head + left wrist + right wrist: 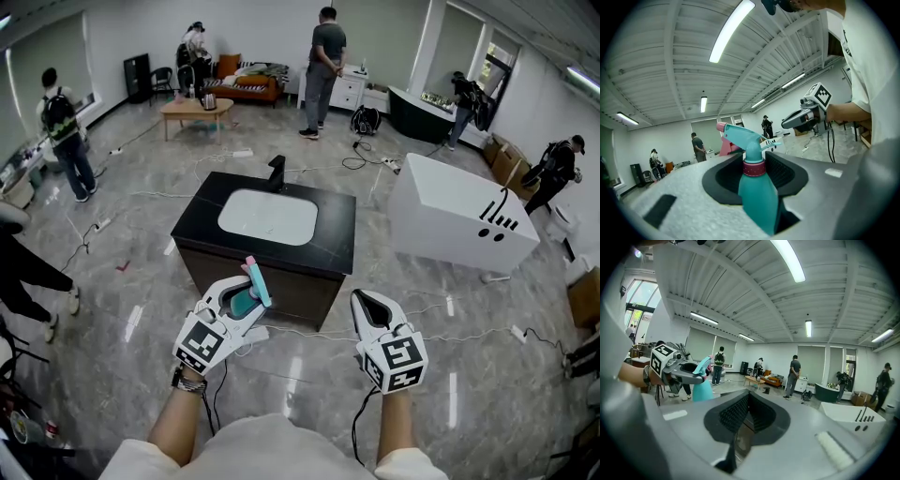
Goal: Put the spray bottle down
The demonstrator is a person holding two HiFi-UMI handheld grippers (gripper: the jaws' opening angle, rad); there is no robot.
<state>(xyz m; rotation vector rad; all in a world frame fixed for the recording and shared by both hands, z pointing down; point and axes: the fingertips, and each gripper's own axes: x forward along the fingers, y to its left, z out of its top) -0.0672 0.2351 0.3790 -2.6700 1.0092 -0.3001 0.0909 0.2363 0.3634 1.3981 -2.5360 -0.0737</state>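
- The left gripper (236, 305) is clamped on the teal spray bottle (258, 284), held in the air on the near side of a black sink cabinet (323, 253) (the sprayer head sticks up above the jaws).
- The right gripper (372, 305) is closed with nothing in it, to the right of the bottle and apart from it.
- The cabinet carries a white basin (267, 217) and a black tap (277, 173).
- A white bathtub (450, 220) stands to the cabinet's right.
- A cable (309, 332) trails across the floor under the grippers.
- A person (325, 66) stands at the far wall.

Left claw (242, 298) clamps the spray bottle (255, 281); right claw (366, 302) closed, both outstretched.
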